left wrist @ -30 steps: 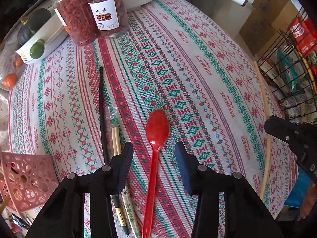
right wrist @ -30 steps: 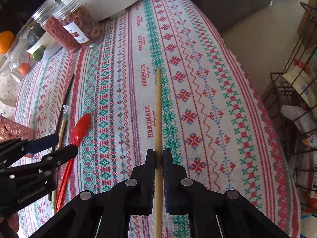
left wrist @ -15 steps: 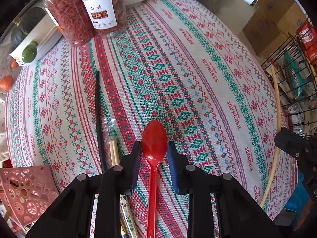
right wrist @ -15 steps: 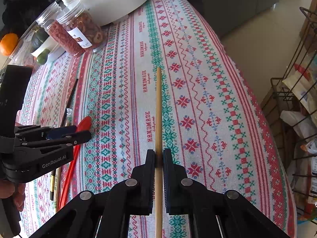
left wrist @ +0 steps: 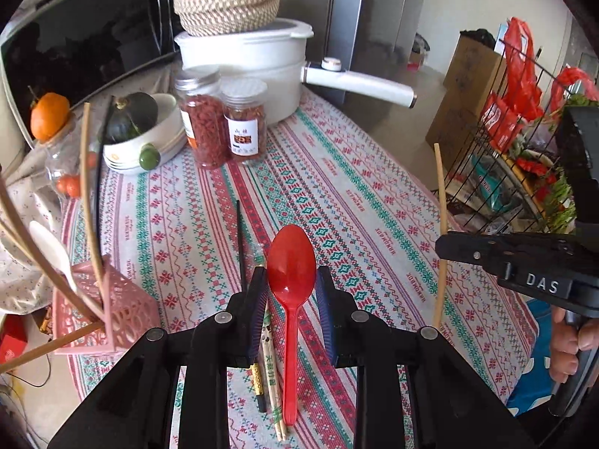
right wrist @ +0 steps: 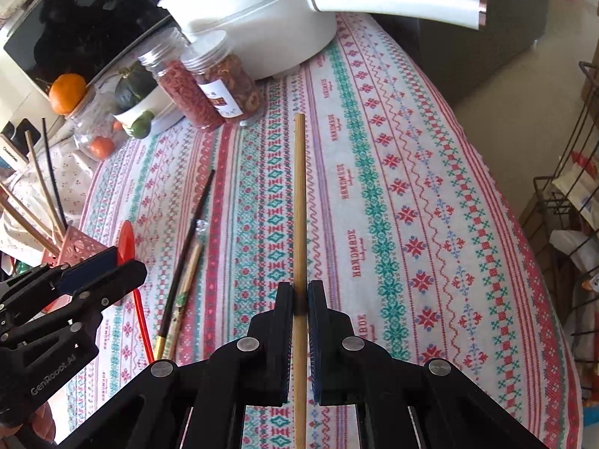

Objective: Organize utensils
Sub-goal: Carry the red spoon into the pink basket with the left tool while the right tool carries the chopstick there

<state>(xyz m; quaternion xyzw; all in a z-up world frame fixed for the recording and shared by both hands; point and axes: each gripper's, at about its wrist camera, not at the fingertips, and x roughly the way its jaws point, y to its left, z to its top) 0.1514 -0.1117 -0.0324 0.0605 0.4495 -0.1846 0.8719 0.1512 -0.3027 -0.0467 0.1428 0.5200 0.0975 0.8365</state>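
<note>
While left gripper grasps red spoon and right gripper grasps bamboo chopstick, pink holder sits left of both.

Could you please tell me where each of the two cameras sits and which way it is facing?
Left wrist: on the left gripper, looking down over the red spoon in its jaws; a hand shows at right.
Right wrist: on the right gripper, looking along the wooden chopstick it clamps.
Shared: spoon, chopstick, white pot, jars.

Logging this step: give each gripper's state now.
Left gripper: closed on the red spoon.
Right gripper: closed on the wooden chopstick.
</note>
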